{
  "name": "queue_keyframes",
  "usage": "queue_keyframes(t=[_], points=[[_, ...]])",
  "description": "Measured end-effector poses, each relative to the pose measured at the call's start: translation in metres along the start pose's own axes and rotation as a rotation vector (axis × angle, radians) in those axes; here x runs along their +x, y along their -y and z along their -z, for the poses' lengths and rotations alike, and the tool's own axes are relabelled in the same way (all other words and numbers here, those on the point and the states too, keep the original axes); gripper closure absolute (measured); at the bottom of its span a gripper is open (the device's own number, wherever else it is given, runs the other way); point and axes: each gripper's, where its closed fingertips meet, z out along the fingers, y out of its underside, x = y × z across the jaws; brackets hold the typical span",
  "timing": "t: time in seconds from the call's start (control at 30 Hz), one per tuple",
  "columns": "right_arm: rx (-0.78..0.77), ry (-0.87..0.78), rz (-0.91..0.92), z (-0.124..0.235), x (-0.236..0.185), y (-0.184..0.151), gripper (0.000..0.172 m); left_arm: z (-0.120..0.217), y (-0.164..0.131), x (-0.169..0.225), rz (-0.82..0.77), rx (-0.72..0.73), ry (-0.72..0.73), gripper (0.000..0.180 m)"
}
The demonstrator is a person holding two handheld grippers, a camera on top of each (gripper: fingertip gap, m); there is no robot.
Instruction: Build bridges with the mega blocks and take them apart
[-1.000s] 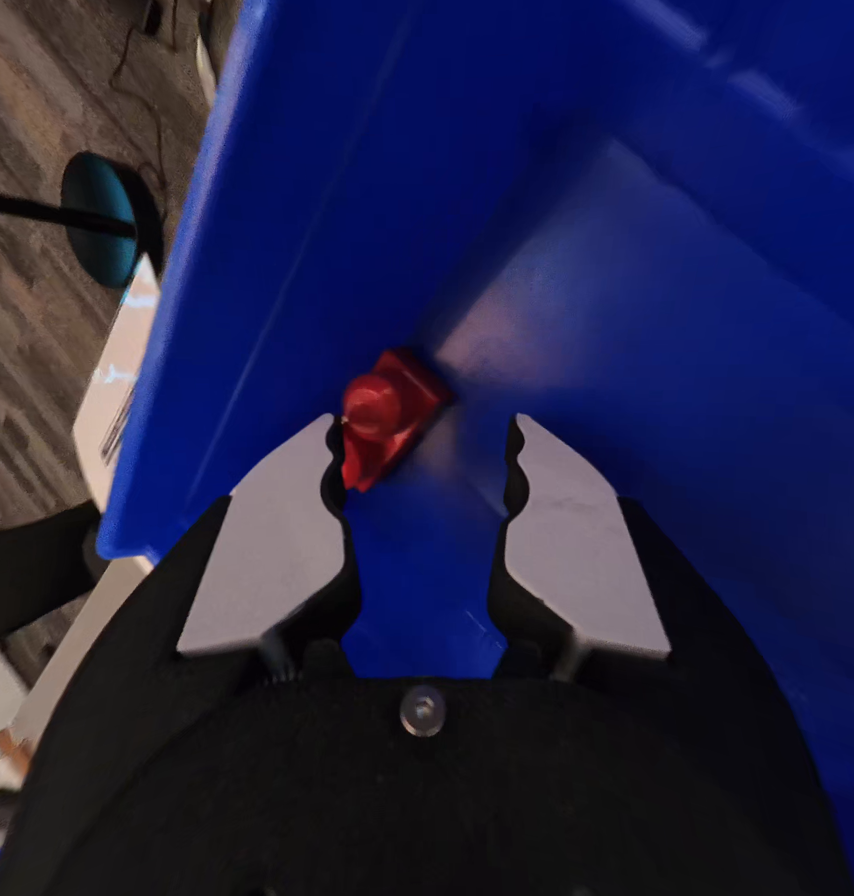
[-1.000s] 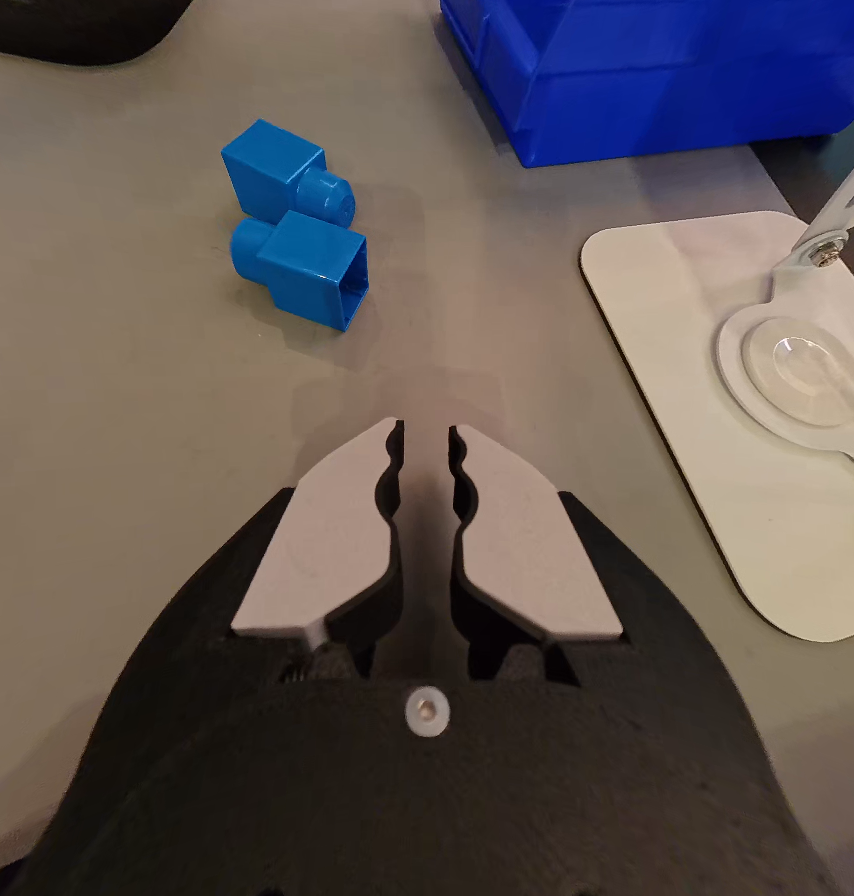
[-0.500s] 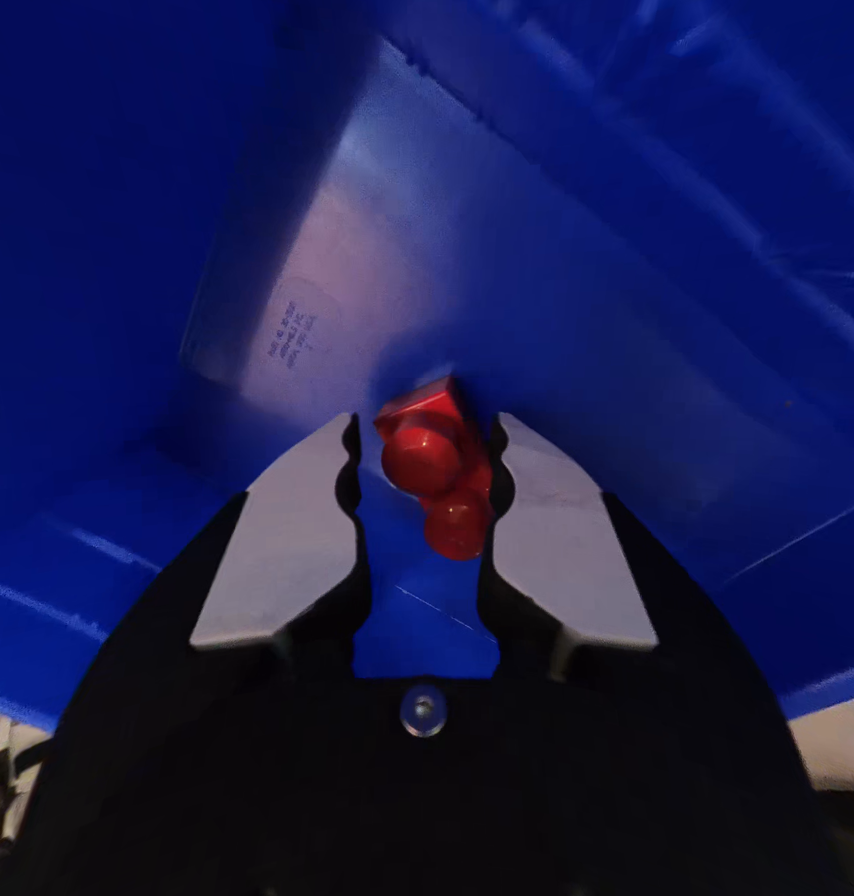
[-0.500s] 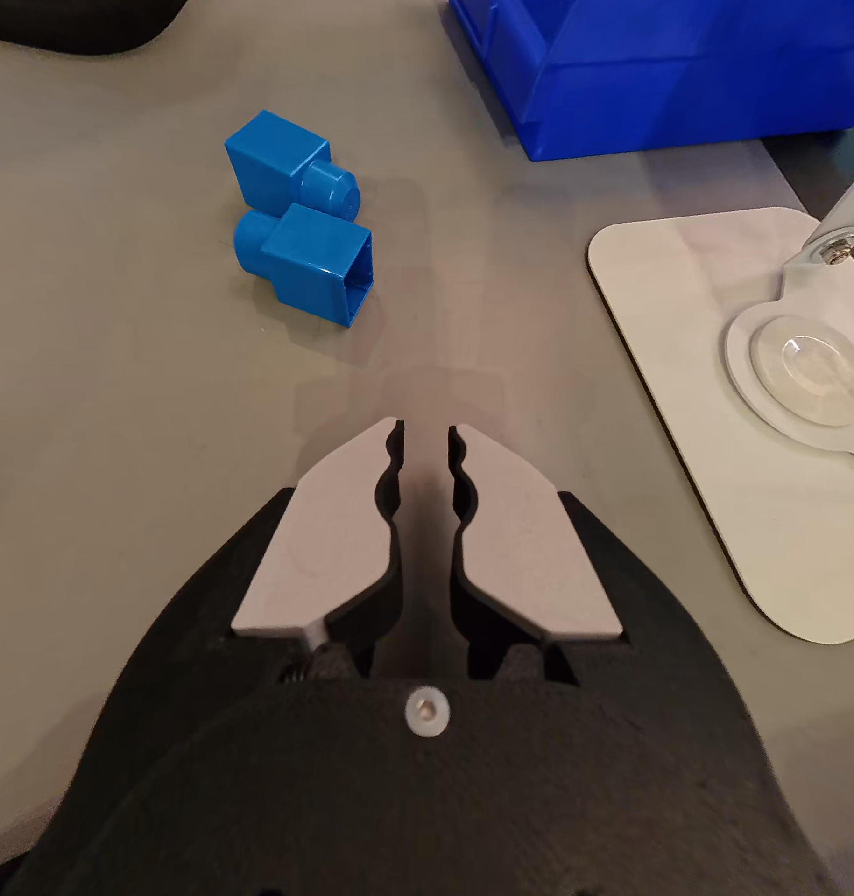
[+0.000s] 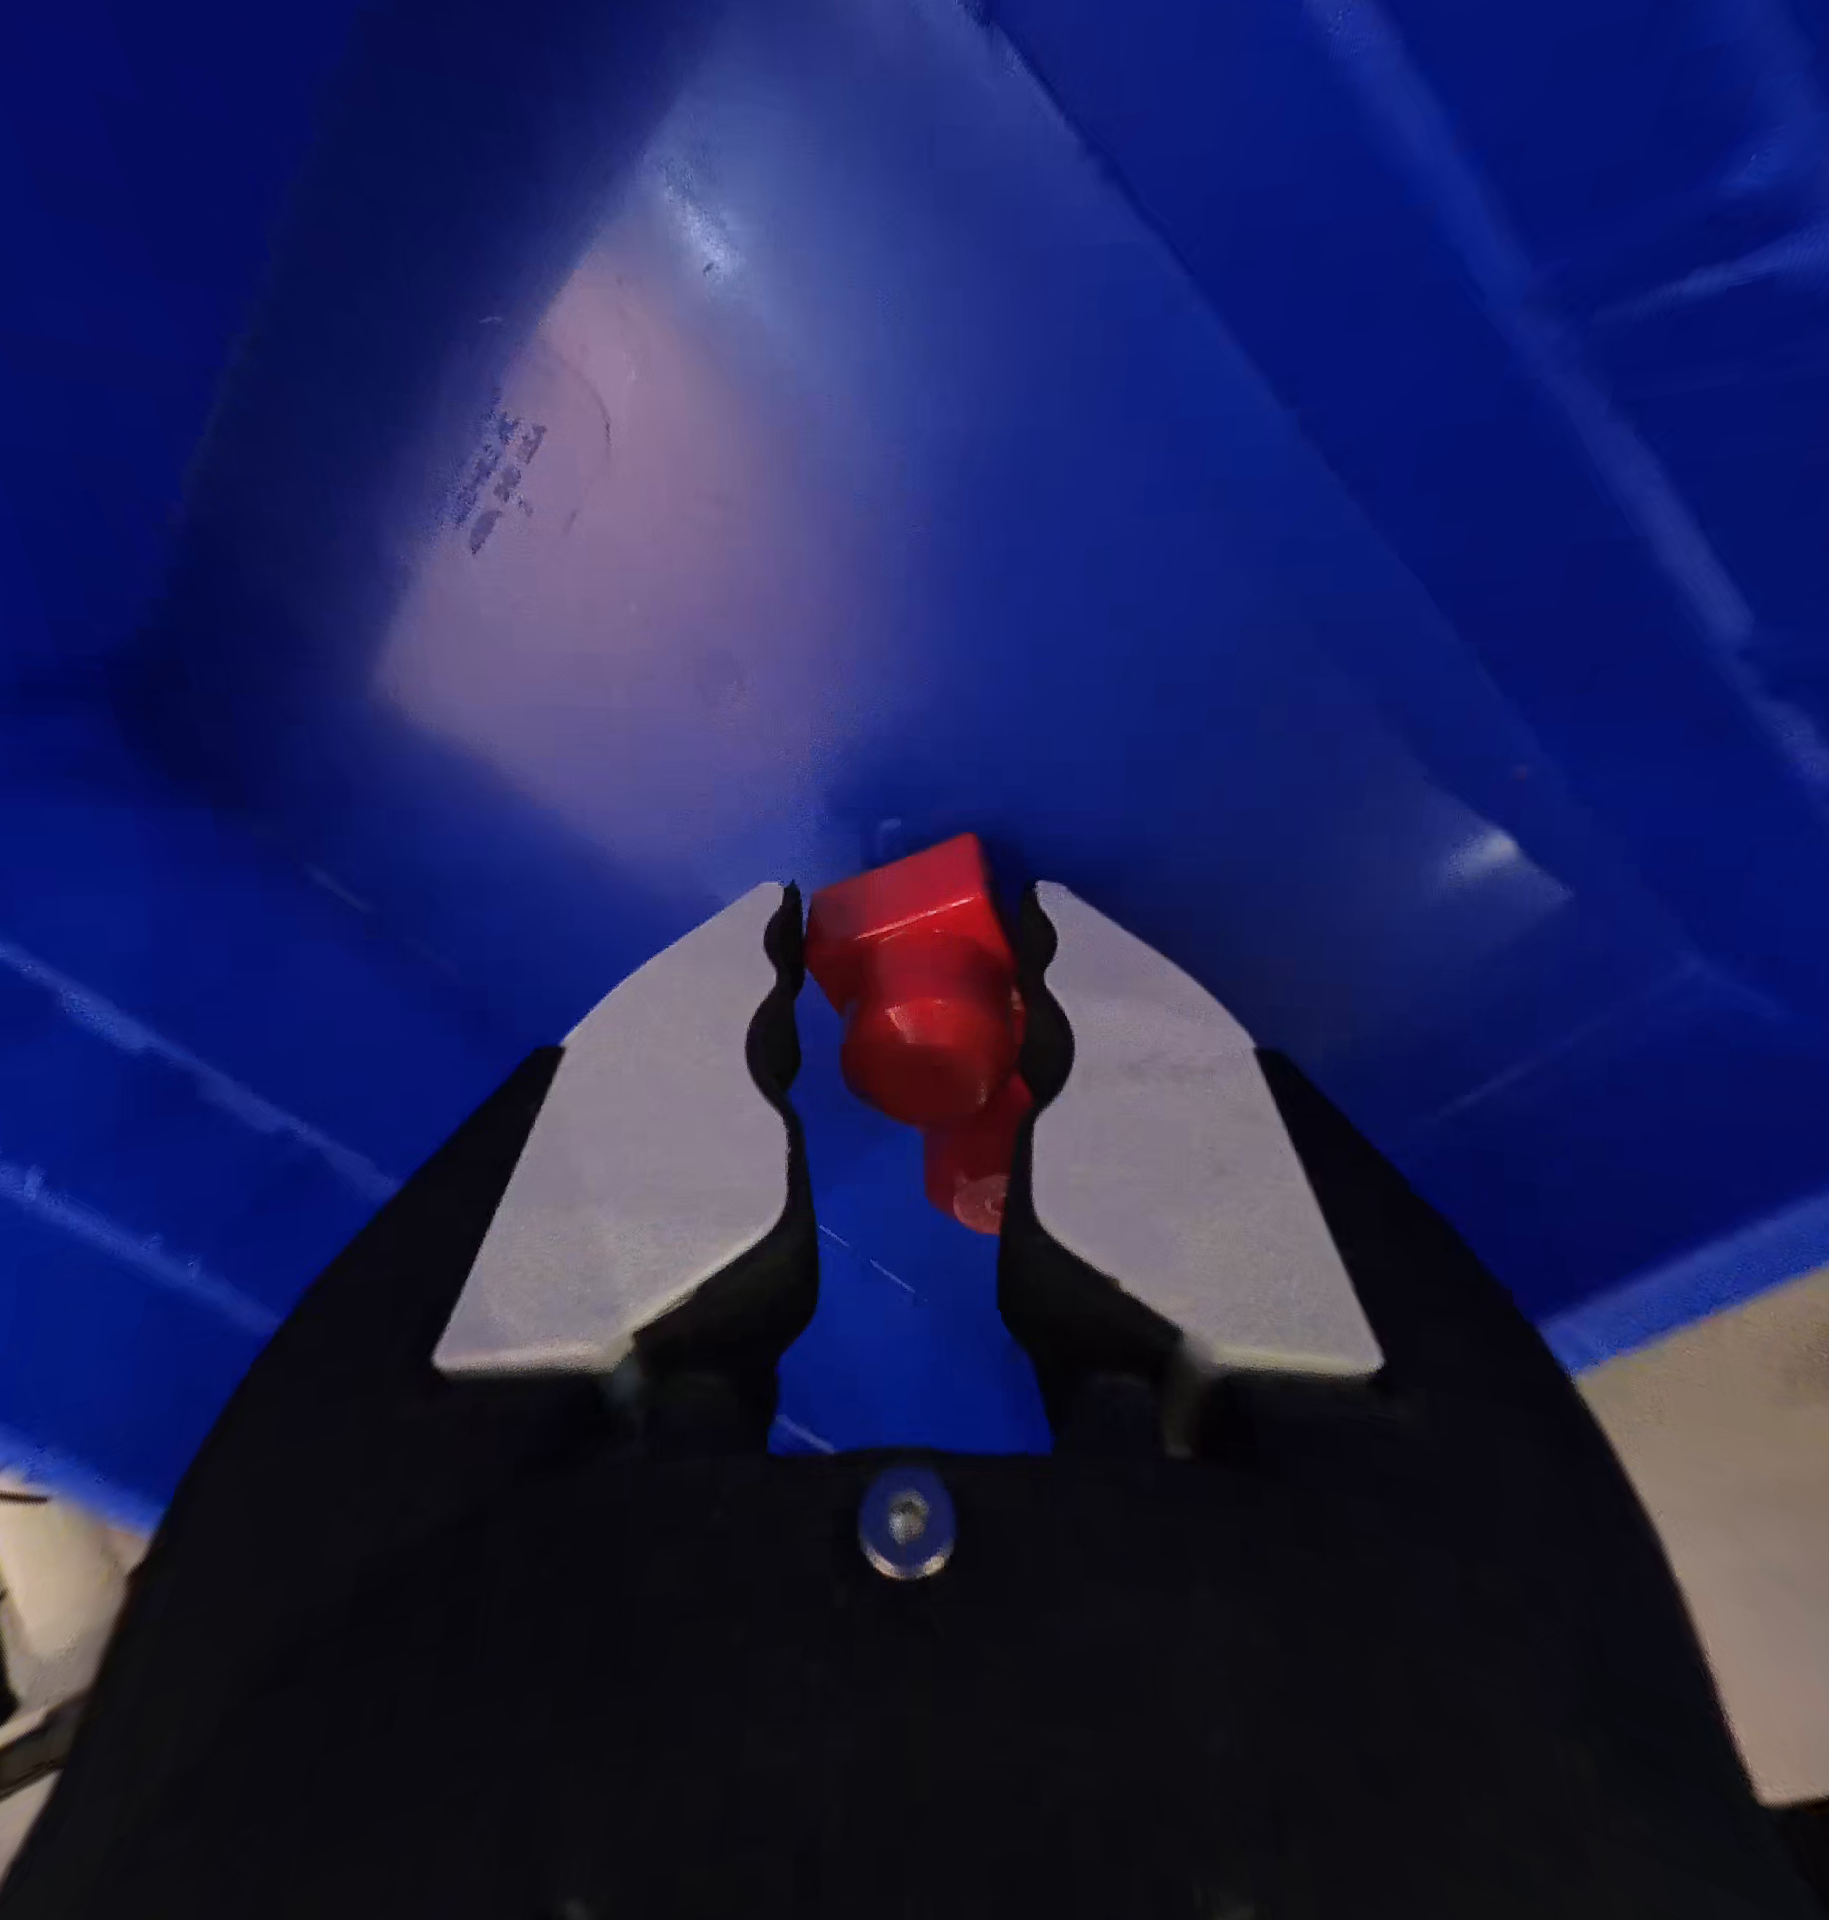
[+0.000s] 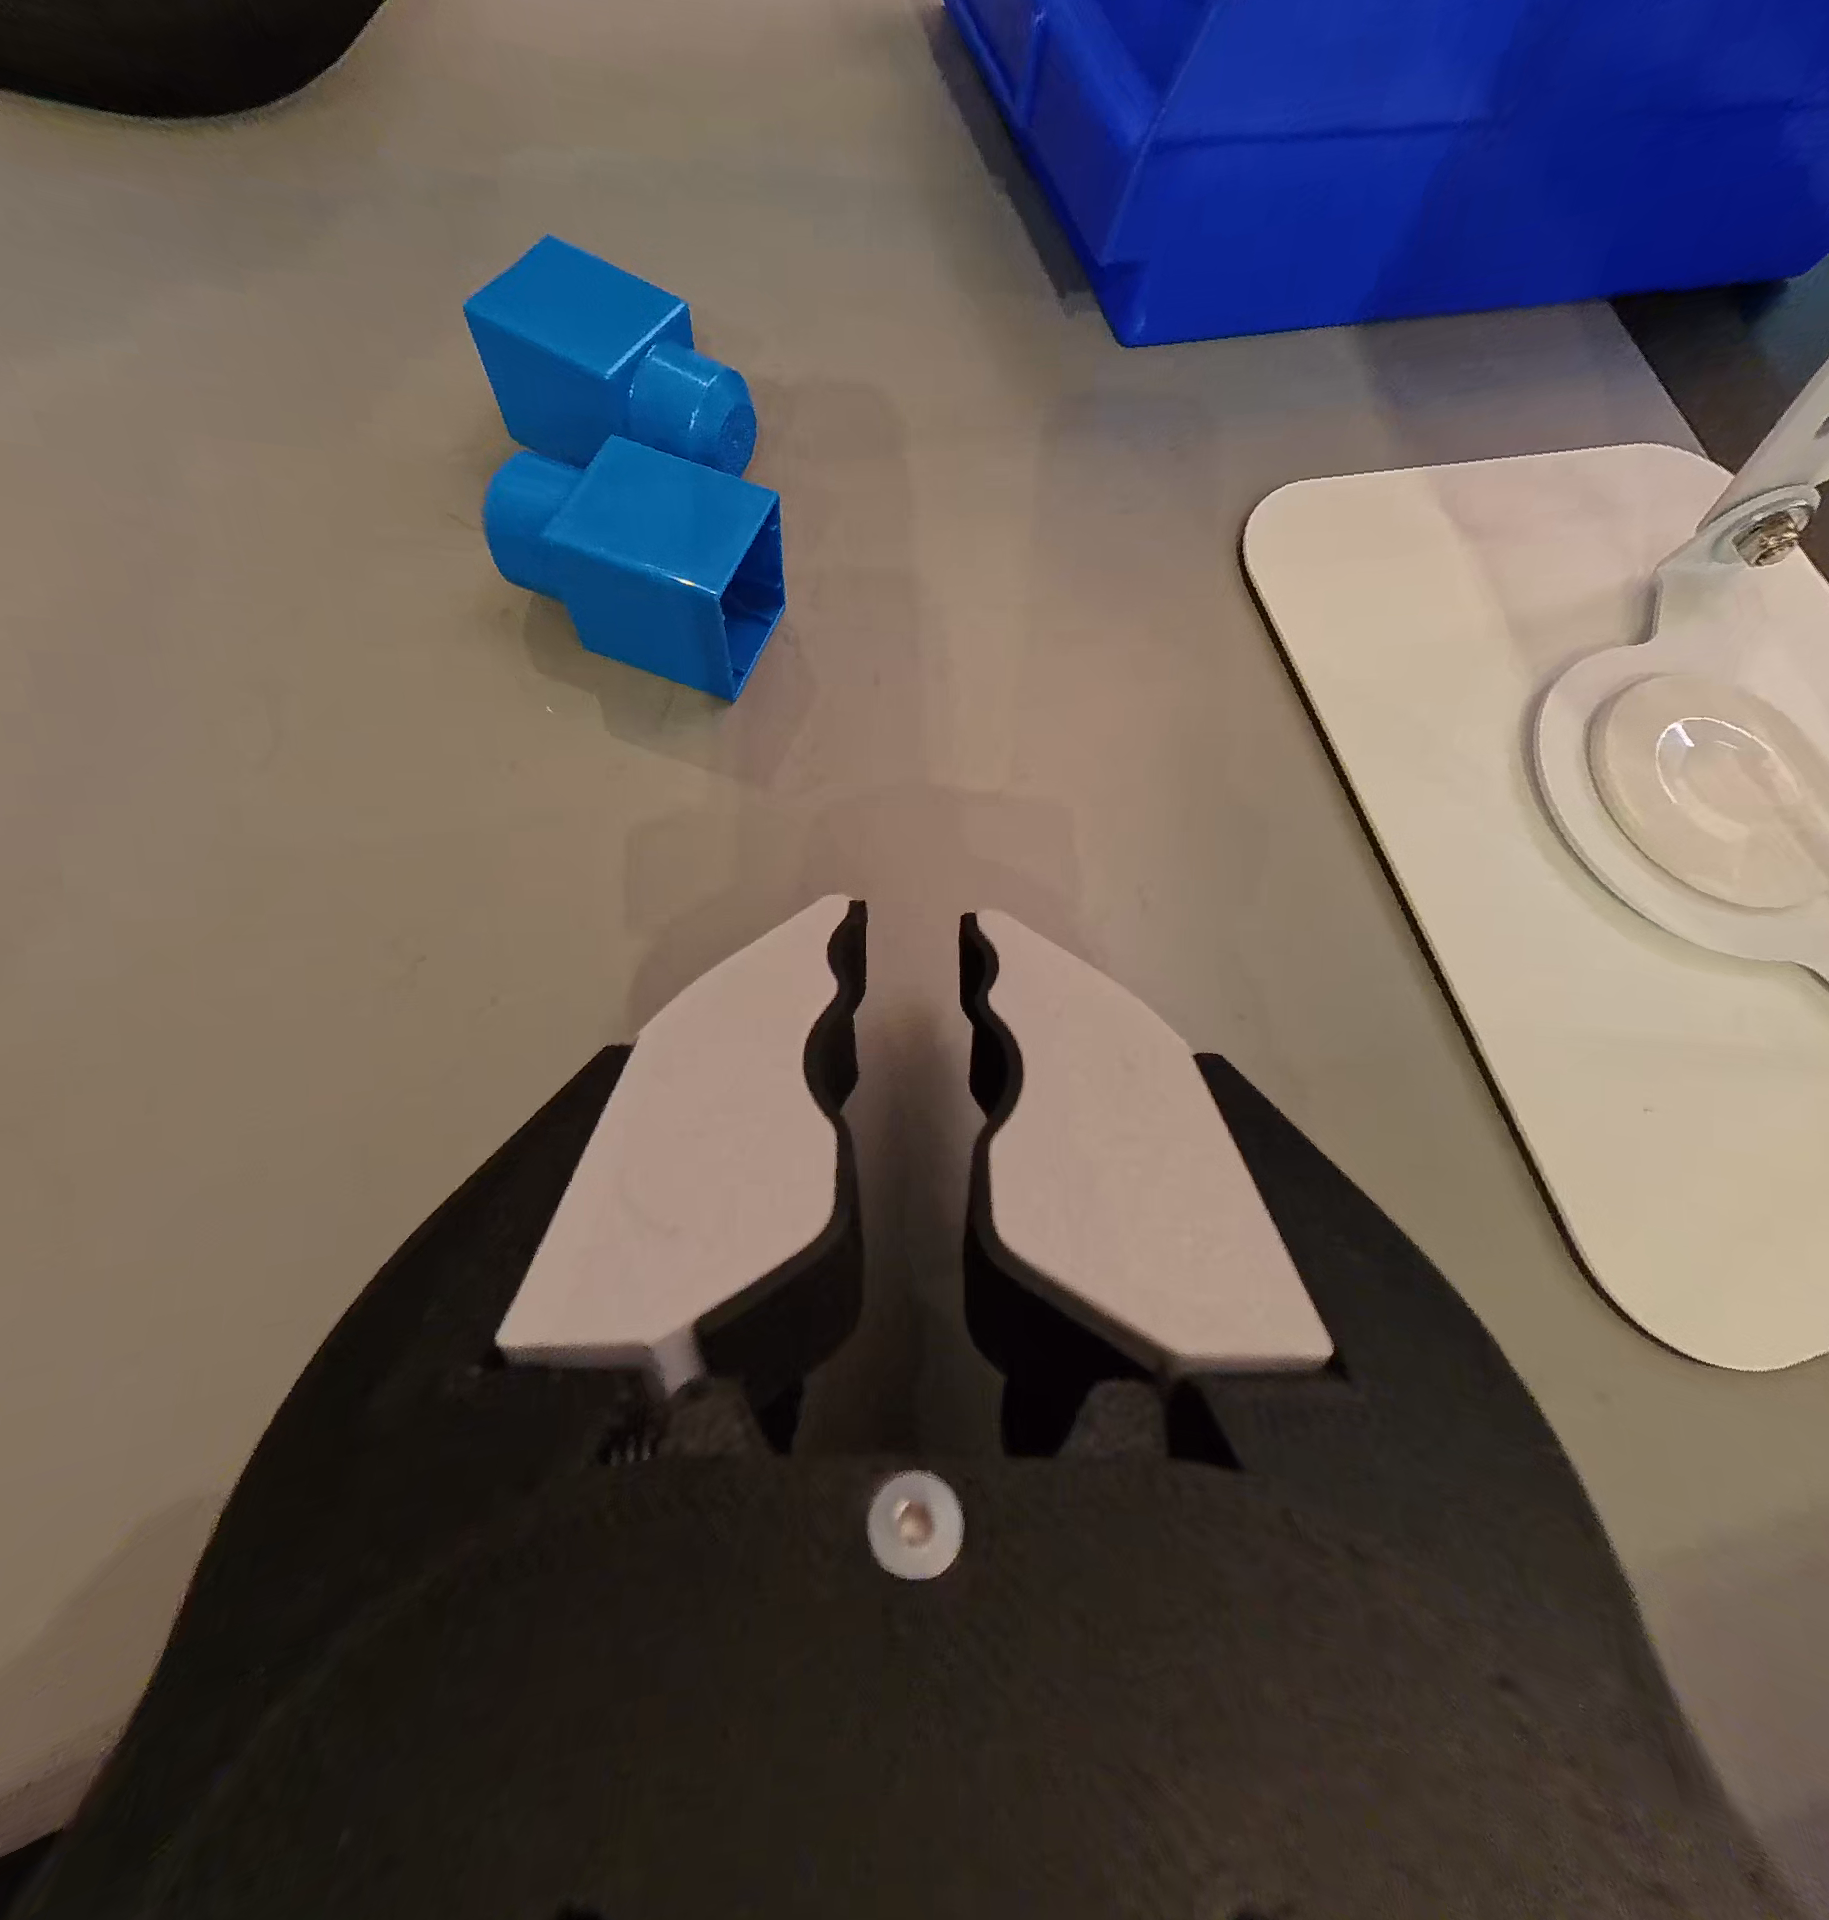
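In the left wrist view my left gripper point(image 5: 910, 904) is inside the blue bin point(image 5: 1305, 520). It is shut on a red two-stud block point(image 5: 915, 966). Its left fingertip touches the block's corner and its right pad lies along the block's side. The block sits tilted, studs towards the camera. In the right wrist view my right gripper point(image 6: 912, 920) hovers over the grey table point(image 6: 266, 935). Its fingers stand a little apart with nothing between them. Two blue single-stud blocks lie on their sides ahead and to its left, one farther point(image 6: 577, 353) and one nearer point(image 6: 661, 577).
The blue bin point(image 6: 1409, 187) stands at the back right of the table. A white stand base with a clear dome point(image 6: 1461, 831) lies to the right. A dark object point(image 6: 141, 62) is at the far left edge. Across from one pair of fingers to the other is roughly 35 cm.
My left gripper has gone deeper into the bin and closed its fingers around the red block, which has turned between them. My right gripper has barely moved and kept the same opening.
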Motion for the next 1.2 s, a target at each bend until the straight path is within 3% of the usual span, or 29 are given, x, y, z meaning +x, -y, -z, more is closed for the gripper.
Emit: queue_keyframes(t=[0.1,0.33,0.6,0.73,0.9,1.2], points=[[0.002,-0.005,0.002,0.000,0.001,0.001,0.155,0.034,-0.004,0.021,-0.002,0.127,-0.020,0.142],[-0.004,-0.021,0.021,-0.001,0.002,0.002,0.155,0.094,-0.042,0.082,-0.066,0.205,-0.051,0.142],[0.021,-0.078,0.008,0.006,0.013,0.005,0.155,0.133,-0.051,0.194,-0.250,0.277,-0.145,0.142],[0.040,-0.148,-0.057,0.015,0.029,0.004,0.156,0.134,-0.032,0.256,-0.370,0.279,-0.186,0.142],[0.093,-0.172,-0.116,0.024,0.039,0.007,0.156,0.110,-0.003,0.317,-0.512,0.225,-0.255,0.142],[0.135,-0.249,-0.304,0.040,0.069,-0.005,0.157,0.061,0.025,0.354,-0.704,0.102,-0.252,0.142]])
